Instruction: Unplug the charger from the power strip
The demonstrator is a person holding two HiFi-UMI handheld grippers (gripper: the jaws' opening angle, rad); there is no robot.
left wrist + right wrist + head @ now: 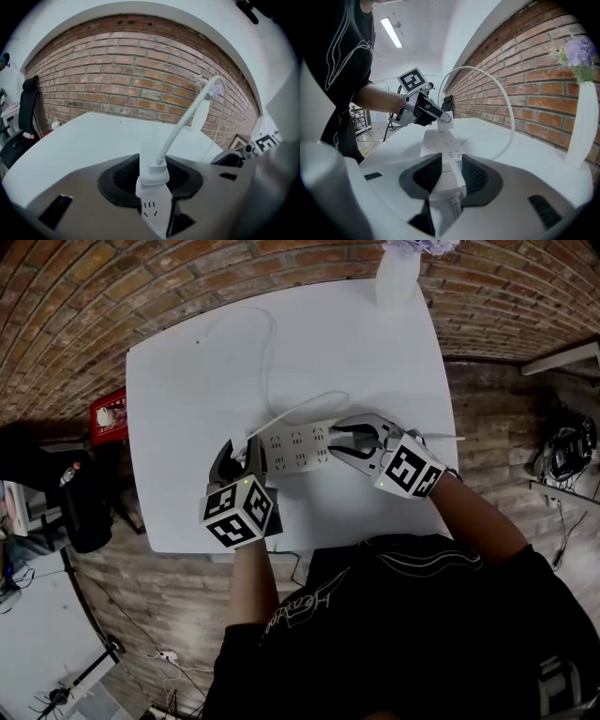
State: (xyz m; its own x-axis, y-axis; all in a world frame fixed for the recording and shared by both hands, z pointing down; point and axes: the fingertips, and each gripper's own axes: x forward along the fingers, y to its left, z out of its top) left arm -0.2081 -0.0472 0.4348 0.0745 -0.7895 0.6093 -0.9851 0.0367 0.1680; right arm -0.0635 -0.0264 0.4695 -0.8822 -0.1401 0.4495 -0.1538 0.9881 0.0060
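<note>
the left gripper point(153, 182) has its jaws closed partway on the charger point(151, 161), right where it meets the strip point(302, 448). the right gripper point(446, 176) clamps the strip's other end. the charger looks seated, so the pull is left.

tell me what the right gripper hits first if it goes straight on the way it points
The right gripper is shut on the strip. Straight on along it, it would likely meet the charger in the left gripper first.
</note>
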